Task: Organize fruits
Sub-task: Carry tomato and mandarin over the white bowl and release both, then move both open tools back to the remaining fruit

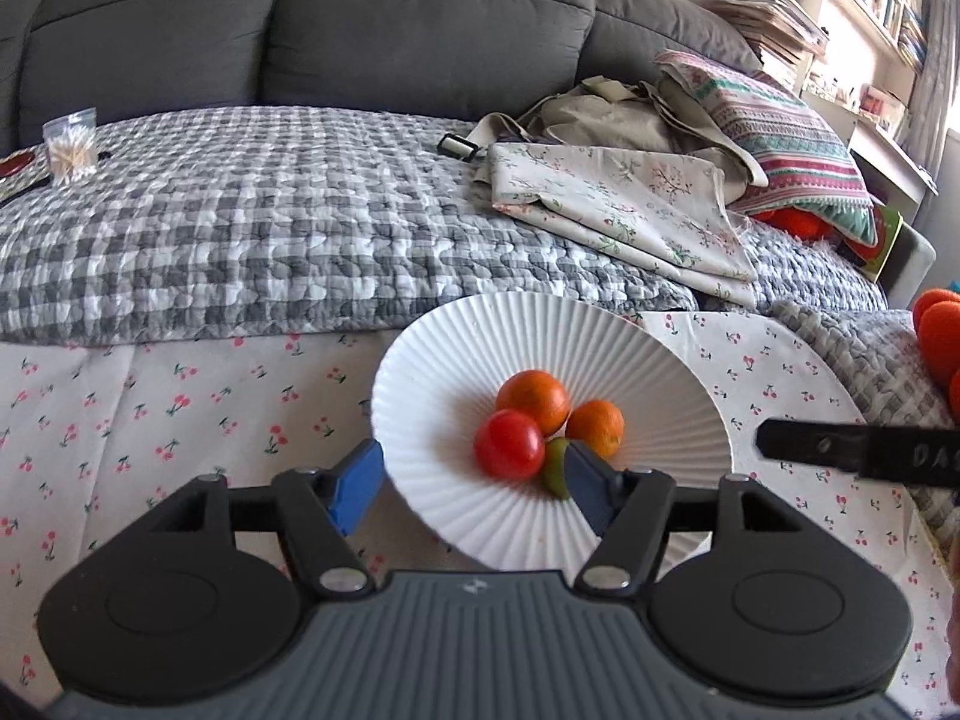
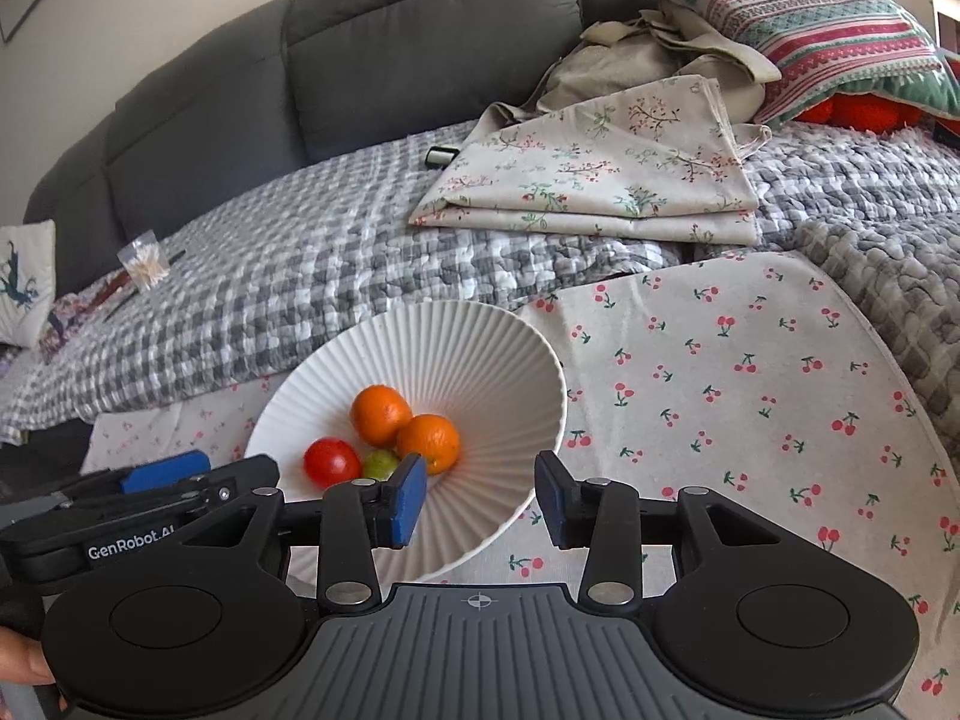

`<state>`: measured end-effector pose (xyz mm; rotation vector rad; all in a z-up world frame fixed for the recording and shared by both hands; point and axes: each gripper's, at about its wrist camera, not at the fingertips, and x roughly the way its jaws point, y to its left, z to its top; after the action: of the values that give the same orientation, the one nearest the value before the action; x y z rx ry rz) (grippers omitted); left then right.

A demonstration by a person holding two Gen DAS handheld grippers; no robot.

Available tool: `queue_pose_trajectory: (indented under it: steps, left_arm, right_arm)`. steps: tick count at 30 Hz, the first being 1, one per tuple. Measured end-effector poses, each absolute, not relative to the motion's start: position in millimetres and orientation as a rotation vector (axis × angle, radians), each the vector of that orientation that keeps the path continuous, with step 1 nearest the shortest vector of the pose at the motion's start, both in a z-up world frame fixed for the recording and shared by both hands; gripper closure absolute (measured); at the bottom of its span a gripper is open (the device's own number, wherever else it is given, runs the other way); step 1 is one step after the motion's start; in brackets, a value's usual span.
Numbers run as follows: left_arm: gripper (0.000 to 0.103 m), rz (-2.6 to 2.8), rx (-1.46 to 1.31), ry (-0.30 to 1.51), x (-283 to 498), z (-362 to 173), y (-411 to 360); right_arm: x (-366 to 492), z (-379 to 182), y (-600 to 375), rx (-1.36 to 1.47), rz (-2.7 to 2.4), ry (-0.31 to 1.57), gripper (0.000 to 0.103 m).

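A white ribbed bowl (image 1: 600,336) (image 2: 480,348) stands on a cherry-print cloth (image 2: 750,396). In it lie two oranges (image 1: 534,399) (image 2: 381,414), a red tomato (image 1: 509,444) (image 2: 331,462) and a small green fruit (image 1: 555,468) (image 2: 381,464). My left gripper (image 1: 474,492) is open and straddles the bowl's near left rim, one blue pad outside and one inside beside the green fruit. My right gripper (image 2: 480,498) is open astride the near right rim, and its pads do not touch the wall. Each gripper shows at the edge of the other's view.
A grey checked quilt (image 1: 240,228) covers the sofa seat behind the bowl. On it lie folded floral fabric (image 1: 624,210) (image 2: 600,180), a striped pillow (image 1: 792,138) and a clear cup of sticks (image 1: 72,147). Orange knitted items (image 1: 939,336) sit at the right edge.
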<state>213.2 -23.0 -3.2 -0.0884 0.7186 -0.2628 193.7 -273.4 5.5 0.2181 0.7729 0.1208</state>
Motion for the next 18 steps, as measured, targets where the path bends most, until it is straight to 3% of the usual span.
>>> queue_pose_trajectory:
  steps: [9, 18]
  left_arm:
    - [0.036, -0.248, -0.099, 0.766, 190, -2, -6]
    - [0.035, -0.265, -0.103, 0.893, 155, -18, -2]
  right_arm:
    - [171, 19, -293, 0.314, 0.14, 0.783, 0.051]
    - [141, 24, -273, 0.274, 0.204, 0.823, 0.025]
